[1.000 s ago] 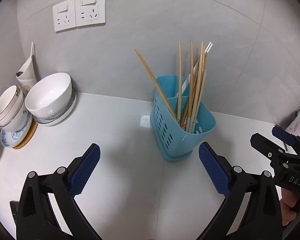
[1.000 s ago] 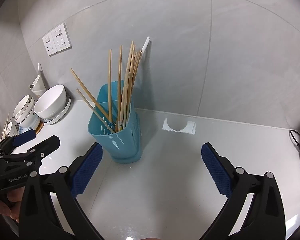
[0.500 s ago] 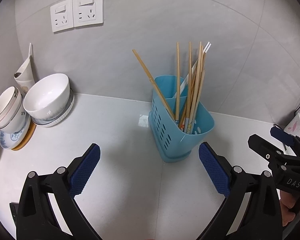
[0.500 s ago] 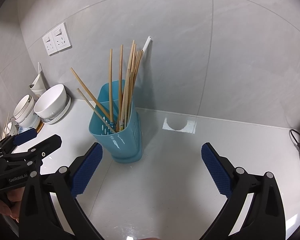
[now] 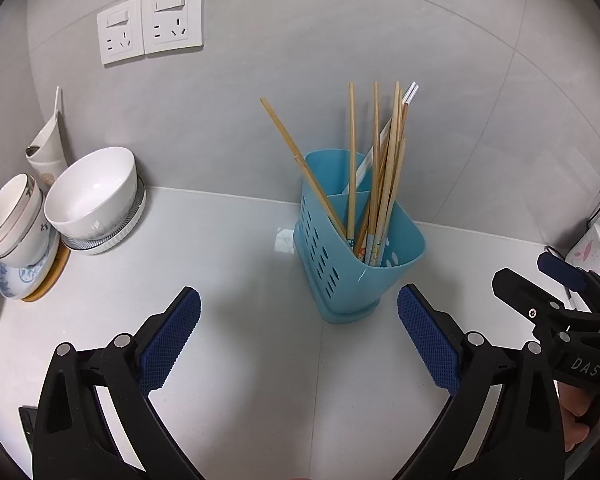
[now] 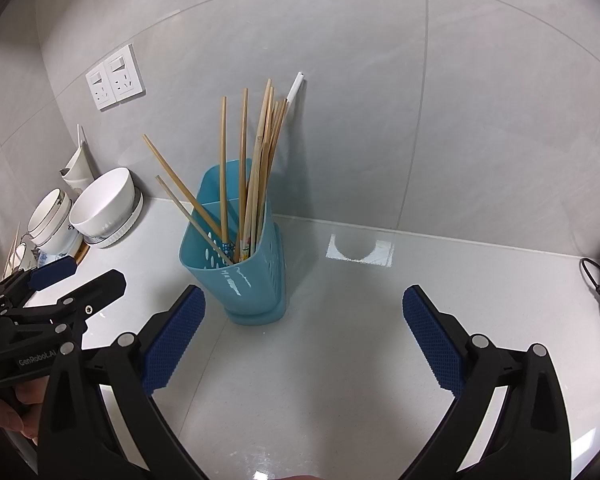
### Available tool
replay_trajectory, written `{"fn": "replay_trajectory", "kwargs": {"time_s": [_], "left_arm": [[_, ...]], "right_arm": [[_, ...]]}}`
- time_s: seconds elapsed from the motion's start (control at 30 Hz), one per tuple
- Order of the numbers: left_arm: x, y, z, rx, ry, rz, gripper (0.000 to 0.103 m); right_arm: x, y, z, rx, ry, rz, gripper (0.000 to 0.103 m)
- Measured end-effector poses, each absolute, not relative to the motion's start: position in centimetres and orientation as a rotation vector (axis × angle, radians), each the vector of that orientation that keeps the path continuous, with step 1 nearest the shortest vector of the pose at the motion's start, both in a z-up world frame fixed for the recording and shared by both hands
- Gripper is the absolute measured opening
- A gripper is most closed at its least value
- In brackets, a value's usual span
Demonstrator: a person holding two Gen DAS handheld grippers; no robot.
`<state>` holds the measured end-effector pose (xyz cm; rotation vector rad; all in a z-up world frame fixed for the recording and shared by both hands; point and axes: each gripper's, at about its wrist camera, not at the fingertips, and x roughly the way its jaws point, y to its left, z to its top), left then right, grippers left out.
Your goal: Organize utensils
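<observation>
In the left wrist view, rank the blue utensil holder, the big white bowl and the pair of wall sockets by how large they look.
Largest to smallest:
1. blue utensil holder, though it is nearest the camera
2. big white bowl
3. wall sockets, close to the bowl, and farthest away

— What's ahead of your left hand-held gripper (image 5: 298, 334)?

— Your pads (image 5: 170, 342) are spread wide, holding nothing. Just beyond the right one stands the blue utensil holder (image 5: 358, 250) full of chopsticks (image 5: 382, 168). White bowls (image 5: 90, 194) sit stacked far left on the counter (image 5: 220, 264); your right hand-held gripper (image 5: 540, 286) is off to the right.
</observation>
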<state>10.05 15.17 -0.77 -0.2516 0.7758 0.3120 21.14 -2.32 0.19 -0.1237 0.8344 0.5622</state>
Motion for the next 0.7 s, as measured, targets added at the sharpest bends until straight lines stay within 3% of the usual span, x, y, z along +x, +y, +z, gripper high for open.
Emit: {"fn": "replay_trajectory", "kwargs": {"time_s": [0.7], "left_arm": [[10.52, 15.07, -0.74, -0.244, 0.779, 0.298, 0.097]], "right_arm": [[21.22, -2.32, 0.24, -0.123, 0.838, 0.564, 0.095]]}}
